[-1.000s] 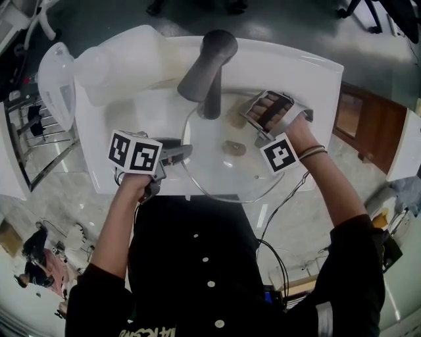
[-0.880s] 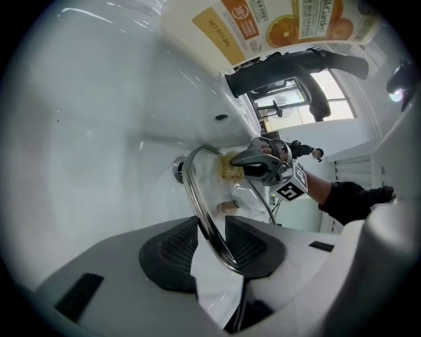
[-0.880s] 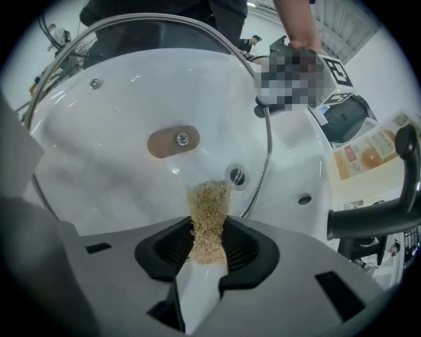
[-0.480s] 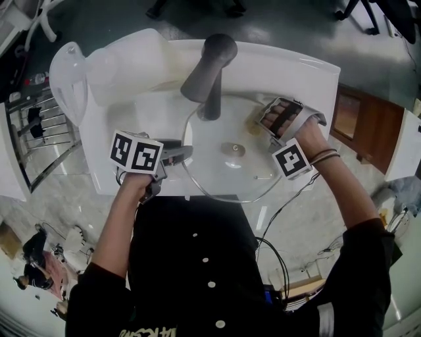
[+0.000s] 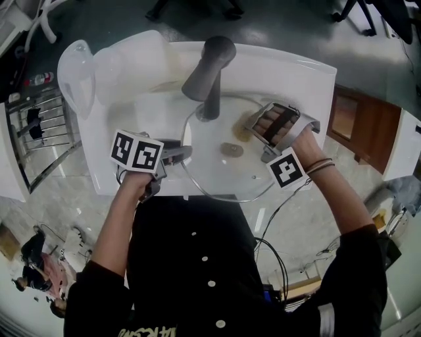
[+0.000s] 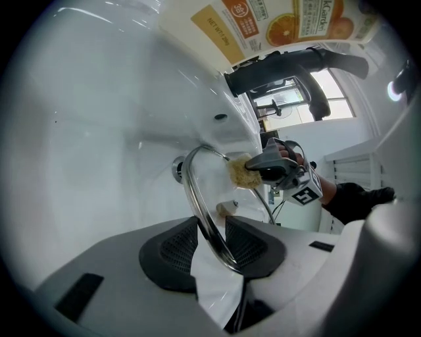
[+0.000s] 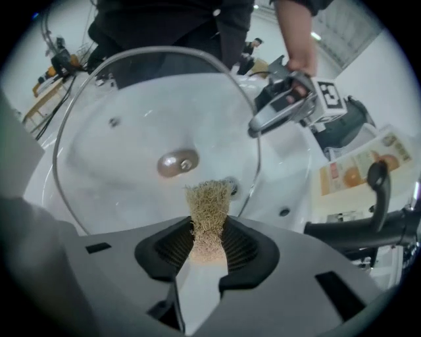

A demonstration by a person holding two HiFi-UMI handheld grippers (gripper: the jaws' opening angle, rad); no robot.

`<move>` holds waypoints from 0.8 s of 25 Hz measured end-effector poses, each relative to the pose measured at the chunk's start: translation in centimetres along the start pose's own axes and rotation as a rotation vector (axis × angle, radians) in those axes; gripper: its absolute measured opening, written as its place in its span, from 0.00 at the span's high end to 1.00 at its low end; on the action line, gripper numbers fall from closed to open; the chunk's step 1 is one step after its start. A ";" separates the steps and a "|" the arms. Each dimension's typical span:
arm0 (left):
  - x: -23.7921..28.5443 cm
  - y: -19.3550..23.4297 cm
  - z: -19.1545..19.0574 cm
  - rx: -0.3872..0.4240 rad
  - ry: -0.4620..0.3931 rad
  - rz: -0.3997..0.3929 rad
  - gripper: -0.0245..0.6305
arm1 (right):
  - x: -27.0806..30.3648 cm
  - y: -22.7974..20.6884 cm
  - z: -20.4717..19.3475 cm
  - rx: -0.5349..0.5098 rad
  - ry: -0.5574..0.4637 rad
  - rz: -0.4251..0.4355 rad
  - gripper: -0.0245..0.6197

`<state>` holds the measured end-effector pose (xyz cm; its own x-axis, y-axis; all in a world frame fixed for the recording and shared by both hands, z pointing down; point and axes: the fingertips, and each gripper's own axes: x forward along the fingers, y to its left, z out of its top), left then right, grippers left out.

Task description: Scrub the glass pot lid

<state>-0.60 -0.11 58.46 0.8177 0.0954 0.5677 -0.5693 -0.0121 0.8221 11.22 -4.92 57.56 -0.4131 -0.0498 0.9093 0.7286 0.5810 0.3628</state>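
Head view: the glass pot lid sits in the white sink, directly in front of the dark faucet. Its metal knob is at the centre of the glass, on the near side of the faucet base.

Left gripper:
- Position: in front of the faucet and to its left, at the lid's left edge.
- Fingers: the left gripper view shows both ribbed pads pressed on the lid's metal rim, one on each side. The jaws are narrowly parted by the thickness of the rim and hold it firmly.

Right gripper:
- Position: to the right of the faucet, over the far right part of the lid.
- Fingers: the right gripper view shows the jaws clamped on a tan fibrous scrub pad. The gap between them is only as wide as the squeezed pad.
- Contact: the free end of the scrub pad rests against the glass, between the faucet base and the knob.

A carton with orange fruit print stands behind the faucet
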 end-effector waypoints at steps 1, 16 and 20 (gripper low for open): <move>-0.1 -0.1 0.1 -0.003 -0.005 -0.009 0.74 | -0.2 -1.4 1.3 0.017 -0.025 -0.053 0.74; -0.2 -0.4 0.3 -0.010 -0.009 -0.048 0.74 | 4.1 -5.5 7.9 -0.111 -0.126 -0.260 0.74; -0.2 -0.4 0.3 -0.006 -0.002 -0.048 0.74 | 4.2 -4.9 7.9 -0.103 -0.142 -0.220 0.74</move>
<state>-0.54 -0.45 58.06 0.8442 0.0935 0.5278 -0.5299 -0.0020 0.8480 1.59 -1.58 58.02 -0.6348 -0.0471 0.7712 0.6613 0.4831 0.5739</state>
